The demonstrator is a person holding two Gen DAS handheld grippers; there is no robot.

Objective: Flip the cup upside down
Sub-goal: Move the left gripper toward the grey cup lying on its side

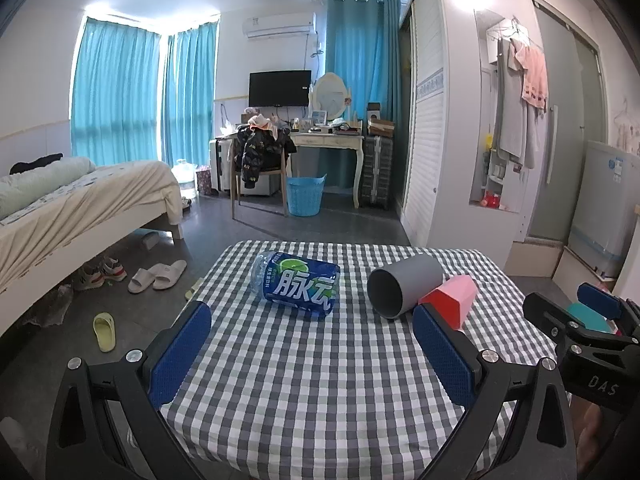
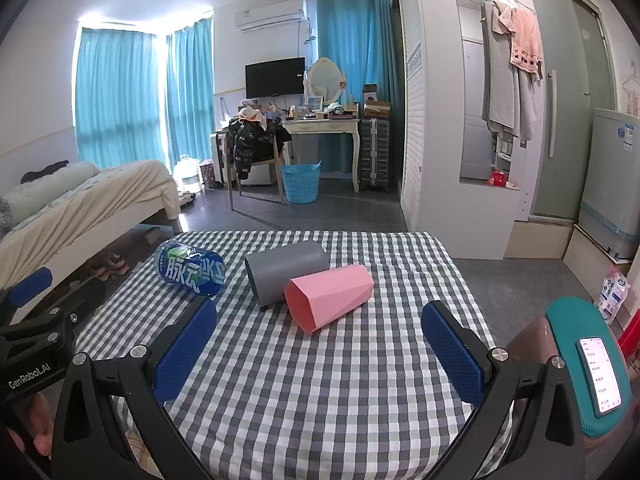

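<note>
A grey cup (image 1: 404,286) lies on its side on the checked tablecloth (image 1: 300,368), mouth toward me; it also shows in the right wrist view (image 2: 284,270). A pink faceted cup (image 2: 330,296) lies on its side just right of it, touching it; in the left wrist view (image 1: 452,298) my right finger partly hides it. My left gripper (image 1: 312,348) is open and empty, short of the cups. My right gripper (image 2: 320,344) is open and empty, just short of the pink cup.
A blue drink bottle (image 1: 298,284) lies on its side left of the cups, also in the right wrist view (image 2: 190,268). A teal stool with a phone (image 2: 600,372) stands at the table's right. A bed (image 1: 80,208) stands left, a wardrobe (image 1: 432,128) right.
</note>
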